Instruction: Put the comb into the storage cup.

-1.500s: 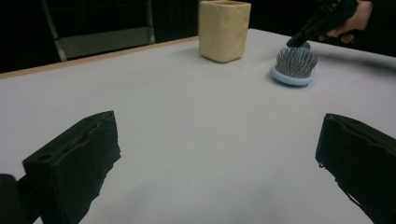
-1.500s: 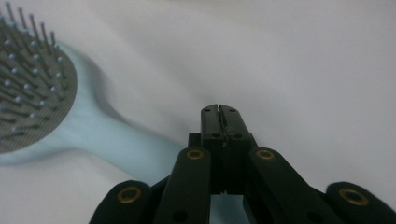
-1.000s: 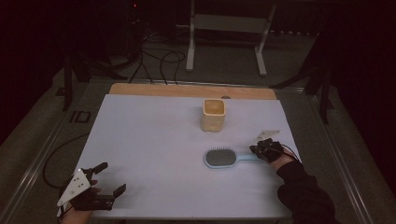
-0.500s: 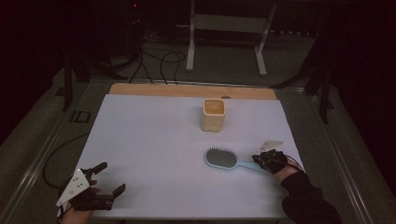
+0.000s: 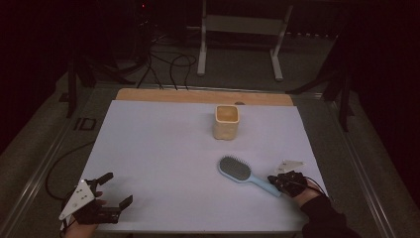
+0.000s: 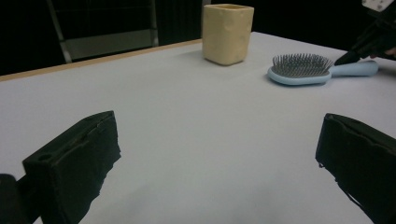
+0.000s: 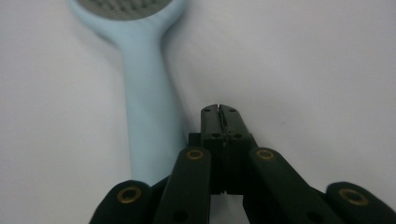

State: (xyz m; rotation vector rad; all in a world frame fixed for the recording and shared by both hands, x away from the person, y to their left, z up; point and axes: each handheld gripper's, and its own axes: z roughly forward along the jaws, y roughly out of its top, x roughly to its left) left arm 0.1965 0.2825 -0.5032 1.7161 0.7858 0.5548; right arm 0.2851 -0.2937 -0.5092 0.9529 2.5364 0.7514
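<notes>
At the near left of the white counter (image 5: 163, 148) we see the left hand-held gripper (image 5: 106, 191) resting with jaws spread wide, grasping nothing. Farther back stands a yellow cup (image 5: 227, 122). The light-blue hairbrush (image 5: 242, 173) lies bristles-up right of centre; the right hand-held gripper (image 5: 272, 180), clenched empty, sits just beside its handle.

Your right gripper (image 5: 275, 182) sits at the blue hairbrush (image 5: 243, 174) handle end, jaws together. Left gripper (image 5: 113, 188) spread wide near the table (image 5: 163, 148) corner. Yellow cup (image 5: 227, 122) behind the brush.
</notes>
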